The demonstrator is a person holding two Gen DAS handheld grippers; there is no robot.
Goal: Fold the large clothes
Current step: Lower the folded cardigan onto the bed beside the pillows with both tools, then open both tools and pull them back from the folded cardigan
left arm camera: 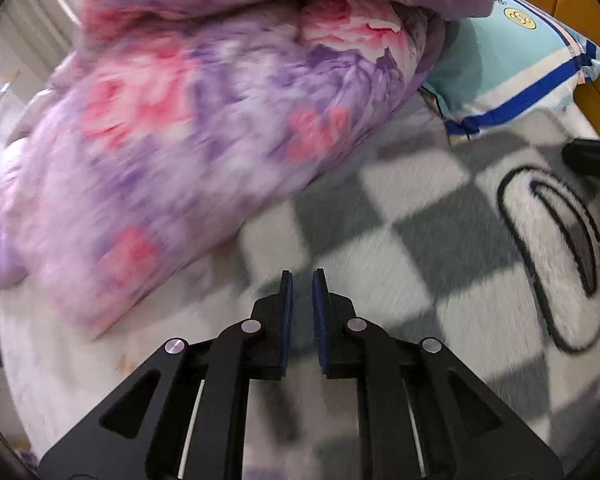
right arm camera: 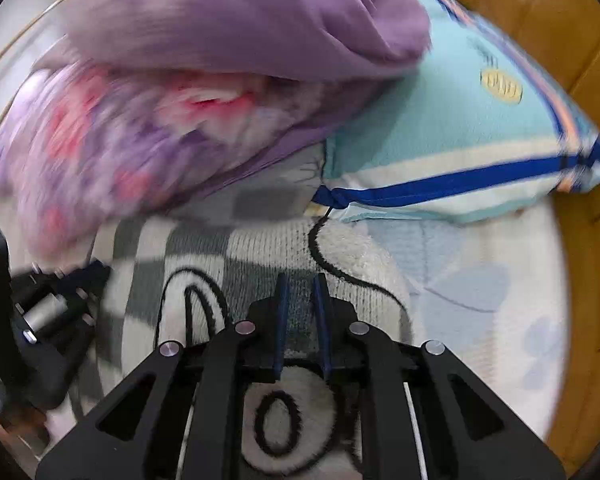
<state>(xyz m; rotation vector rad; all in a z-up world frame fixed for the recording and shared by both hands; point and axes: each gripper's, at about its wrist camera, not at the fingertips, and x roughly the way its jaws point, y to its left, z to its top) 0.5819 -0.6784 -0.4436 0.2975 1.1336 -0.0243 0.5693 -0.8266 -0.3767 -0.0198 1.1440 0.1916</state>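
Note:
A fluffy grey-and-white checked blanket [left arm camera: 380, 216] with a black-outlined cartoon figure lies spread on the bed; it also shows in the right wrist view [right arm camera: 204, 256]. My left gripper [left arm camera: 302, 276] hovers just above it, its blue-padded jaws slightly apart with nothing between them. My right gripper [right arm camera: 299, 280] hovers over the cartoon figure, its jaws slightly apart and empty. The left gripper's body shows at the left of the right wrist view [right arm camera: 48, 312], and part of the right gripper shows at the right edge of the left wrist view [left arm camera: 592, 156].
A bulky purple floral quilt [left arm camera: 188, 120] is heaped at the back left, also seen in the right wrist view [right arm camera: 148, 120]. A light-blue striped pillow [left arm camera: 512, 68] lies at the back right, and again in the right wrist view [right arm camera: 460, 136]. A yellow wooden headboard [right arm camera: 548, 16] stands behind.

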